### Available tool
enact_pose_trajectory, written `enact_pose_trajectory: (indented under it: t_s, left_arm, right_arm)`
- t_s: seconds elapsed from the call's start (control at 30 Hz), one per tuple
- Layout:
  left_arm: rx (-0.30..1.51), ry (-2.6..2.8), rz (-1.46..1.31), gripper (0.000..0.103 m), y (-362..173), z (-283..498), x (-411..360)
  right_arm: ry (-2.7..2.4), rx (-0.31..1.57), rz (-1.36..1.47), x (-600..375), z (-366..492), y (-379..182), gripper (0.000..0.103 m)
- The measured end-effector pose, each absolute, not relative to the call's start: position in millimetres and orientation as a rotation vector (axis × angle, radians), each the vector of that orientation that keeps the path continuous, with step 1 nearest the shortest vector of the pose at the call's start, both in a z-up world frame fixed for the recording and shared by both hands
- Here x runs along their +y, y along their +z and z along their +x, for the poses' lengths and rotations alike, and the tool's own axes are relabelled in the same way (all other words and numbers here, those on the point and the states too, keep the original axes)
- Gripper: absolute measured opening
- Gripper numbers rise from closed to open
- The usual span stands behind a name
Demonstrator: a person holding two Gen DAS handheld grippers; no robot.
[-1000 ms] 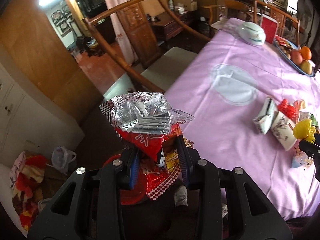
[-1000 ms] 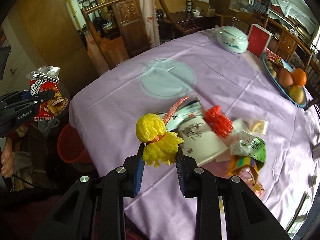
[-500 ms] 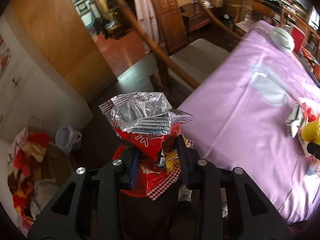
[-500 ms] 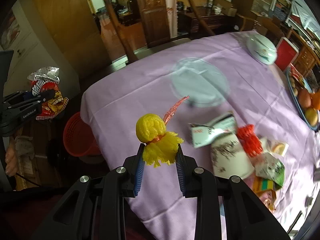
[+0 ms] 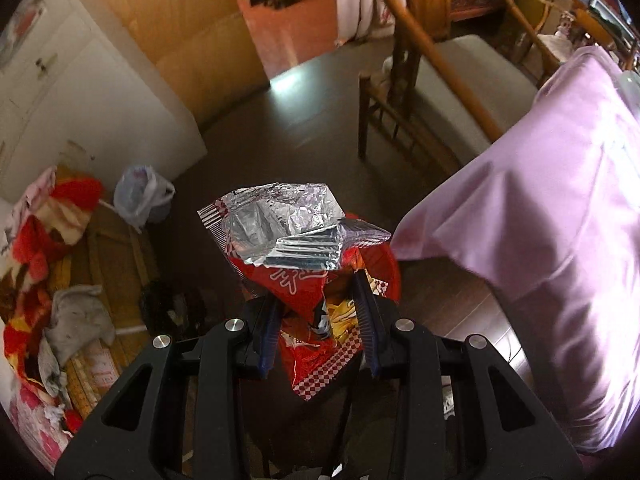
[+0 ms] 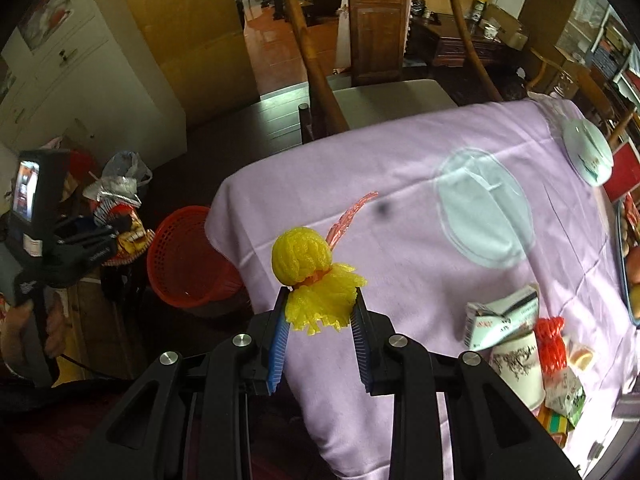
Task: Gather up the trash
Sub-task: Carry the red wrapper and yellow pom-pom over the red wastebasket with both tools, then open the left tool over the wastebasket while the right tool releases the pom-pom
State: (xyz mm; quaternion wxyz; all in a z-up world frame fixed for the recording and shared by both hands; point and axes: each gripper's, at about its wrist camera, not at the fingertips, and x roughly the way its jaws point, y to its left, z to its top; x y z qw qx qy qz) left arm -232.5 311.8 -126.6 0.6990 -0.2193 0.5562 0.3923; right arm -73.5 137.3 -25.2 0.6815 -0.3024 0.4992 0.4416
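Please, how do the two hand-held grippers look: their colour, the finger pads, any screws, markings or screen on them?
Both are matt black. The right gripper and left gripper have ribbed blue pads and round silver screws. Seen from the right wrist camera, the left gripper bears small white lettering, a small lit screen at its back, and a thin black cable below its handle.

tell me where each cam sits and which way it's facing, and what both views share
Left wrist: on the left gripper, looking steeply down at the dark floor and the red basket; its fingers clamp a red snack wrapper.
Right wrist: on the right gripper, looking down across the purple tablecloth; its fingers clamp a yellow foam net, and a hand shows.
Shared: wrapper, basket, tablecloth, wooden chair.
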Motion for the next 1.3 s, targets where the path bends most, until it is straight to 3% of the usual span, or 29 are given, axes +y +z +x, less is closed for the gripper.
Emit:
enact_pose_trajectory:
  t_s: [0.23, 0.47, 1.13, 1.23, 1.3]
  left_arm:
    - [1.294, 0.872, -0.547, 0.04, -156.2, -240.7, 328.5]
    - [1.282, 0.902, -0.538, 0.074, -154.5, -248.1, 334.5]
    - [1.211, 1.196, -0.588, 0.081, -109.6, -342.5, 364.9]
    - [1.202, 1.219, -0.607, 0.082, -105.4, -352.4, 367.9]
    - [1.2, 1.224, -0.612, 0.082, -104.8, -354.9, 369.1]
  right_arm:
    - [0.971, 1.15, -0.7, 153.0, -77.7, -31.5, 0.029]
    - [0.986, 1.16, -0.722, 165.0, -82.1, -35.6, 0.029]
    - [1.443, 1.182, -0.821, 294.3, -176.6, -63.0, 0.033]
    - [1.48, 1.179, -0.821, 309.8, -187.8, -66.9, 0.045]
    - [1.495, 1.174, -0.82, 313.2, -192.6, -65.4, 0.047]
